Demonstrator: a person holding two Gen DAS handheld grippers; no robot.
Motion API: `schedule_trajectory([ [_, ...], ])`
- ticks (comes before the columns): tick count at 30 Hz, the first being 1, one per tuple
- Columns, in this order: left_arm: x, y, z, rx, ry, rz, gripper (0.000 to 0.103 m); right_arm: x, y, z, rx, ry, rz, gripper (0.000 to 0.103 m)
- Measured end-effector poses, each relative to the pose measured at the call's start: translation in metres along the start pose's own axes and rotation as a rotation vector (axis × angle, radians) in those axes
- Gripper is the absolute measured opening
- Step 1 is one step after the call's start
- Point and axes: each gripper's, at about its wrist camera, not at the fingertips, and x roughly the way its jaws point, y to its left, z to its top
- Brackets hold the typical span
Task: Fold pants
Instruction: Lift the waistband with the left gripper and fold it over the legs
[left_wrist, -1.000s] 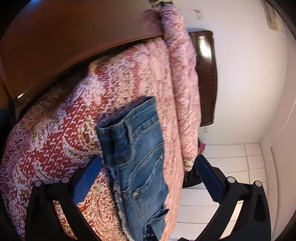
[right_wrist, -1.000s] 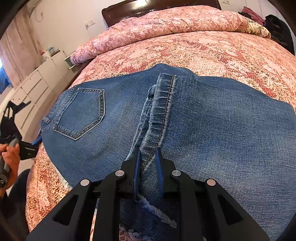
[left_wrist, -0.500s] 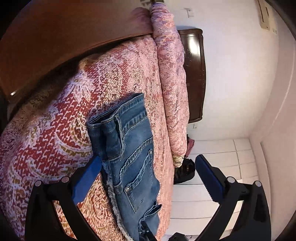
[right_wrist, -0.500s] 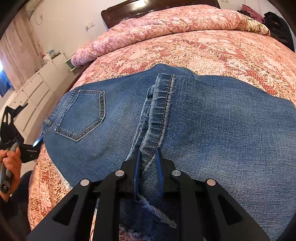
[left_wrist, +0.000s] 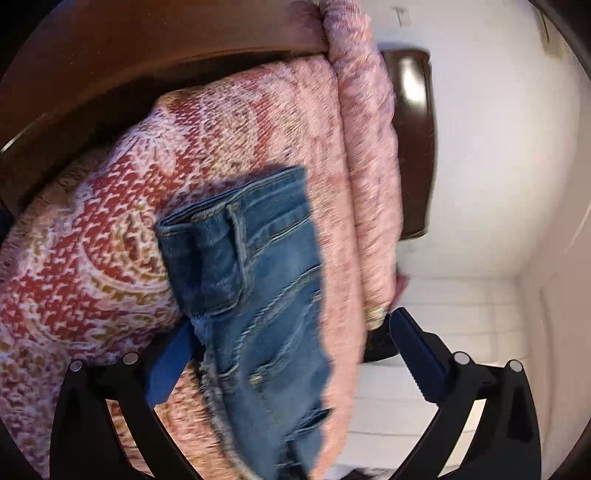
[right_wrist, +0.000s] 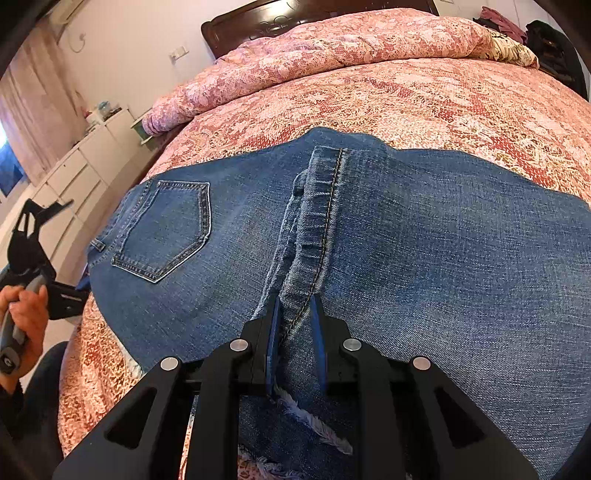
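1. Since a second ago, the left gripper (left_wrist: 284, 343) has been brought in toward the waistband end of the jeans (right_wrist: 369, 258); its jaws are spread wide, nothing held.
2. Jeans are seen lying flat on the patterned bedspread (right_wrist: 443, 103), back pocket (right_wrist: 166, 225) up.
3. Right gripper (right_wrist: 295, 314) is unmoved, pinching the bunched seam (right_wrist: 314, 221).
4. Judged: a two-handed fold is being prepared.

Bare patterned red bedspread (right_wrist: 443, 96) is left open beyond the folded blue denim pants (right_wrist: 406, 240); passage farther back is blocked by a rolled pink quilt (right_wrist: 332, 44).
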Motion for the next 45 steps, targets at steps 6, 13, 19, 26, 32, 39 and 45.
schedule_trajectory([
  [6, 0.0, 0.013, -0.002, -0.026, -0.044, 0.027, 0.085, 0.0, -0.001, 0.0, 0.007, -0.001, 0.009, 0.016],
  [13, -0.011, 0.038, -0.014, -0.05, -0.082, 0.096, 0.014, 0.0, -0.003, 0.0, 0.02, -0.002, 0.021, 0.016],
  [19, -0.015, 0.013, -0.02, 0.071, -0.1, 0.112, 0.01, -0.002, -0.008, 0.004, 0.072, 0.012, 0.041, 0.016],
  [26, -0.014, -0.078, -0.047, 0.43, -0.059, 0.067, 0.01, -0.038, -0.031, 0.012, 0.249, -0.021, 0.17, 0.058],
  [32, 0.017, -0.154, -0.107, 0.79, 0.044, 0.034, 0.01, -0.103, -0.102, 0.008, 0.467, -0.139, 0.262, 0.059],
  [39, 0.065, -0.191, -0.23, 1.161, 0.31, -0.024, 0.01, -0.14, -0.175, -0.03, 0.657, -0.295, 0.271, 0.059],
  [45, 0.12, -0.14, -0.329, 1.427, 0.613, 0.094, 0.01, -0.133, -0.194, -0.038, 0.739, -0.342, 0.341, 0.059],
])
